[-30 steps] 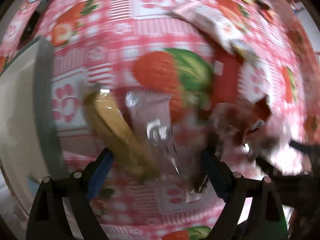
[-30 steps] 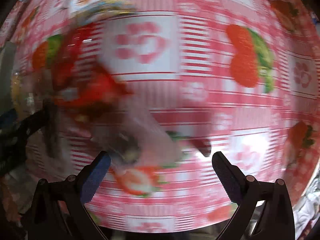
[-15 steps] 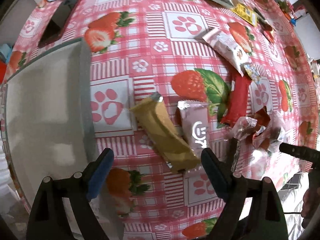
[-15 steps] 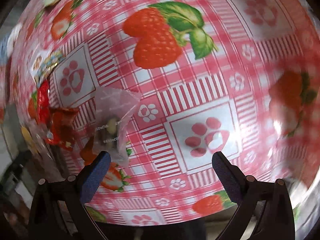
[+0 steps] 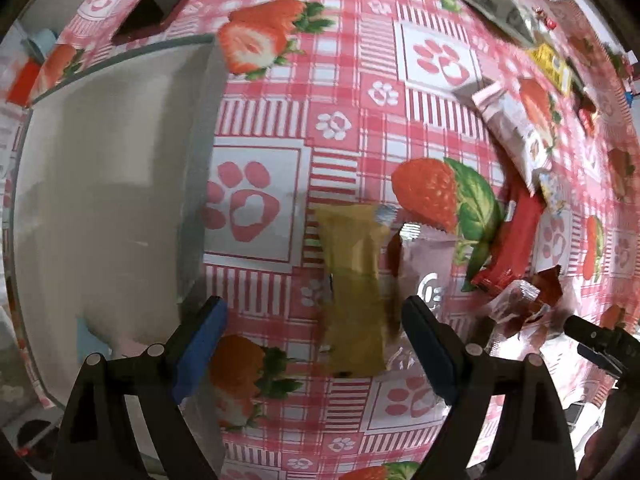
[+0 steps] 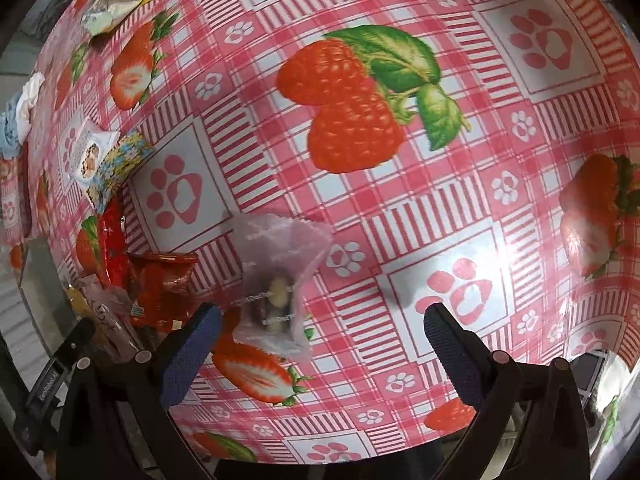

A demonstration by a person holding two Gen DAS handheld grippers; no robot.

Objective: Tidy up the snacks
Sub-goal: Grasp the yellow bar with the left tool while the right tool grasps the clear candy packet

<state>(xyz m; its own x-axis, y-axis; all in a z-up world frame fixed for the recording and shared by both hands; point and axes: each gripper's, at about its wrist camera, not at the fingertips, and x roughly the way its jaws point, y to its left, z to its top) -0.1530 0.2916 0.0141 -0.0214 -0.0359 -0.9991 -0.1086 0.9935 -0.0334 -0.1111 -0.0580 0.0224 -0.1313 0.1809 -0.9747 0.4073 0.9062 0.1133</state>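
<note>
yellow packet [image 5: 354,292], open left gripper [image 5: 314,322]

I saw a pink checked tablecloth [image 5: 360,92] with big red strawberries, white flowers and paw prints all over it. Far off, at its edge, lay a crumpled blue and white cloth [image 6: 18,114]. A small blue thing [image 5: 40,38] sat past the table's far corner.

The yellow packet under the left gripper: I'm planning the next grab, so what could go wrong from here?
The yellow packet overlaps the pink packet, so the open left gripper might pinch both. The clear nut pouch lies near the right gripper's left finger, which could nudge it.
</note>
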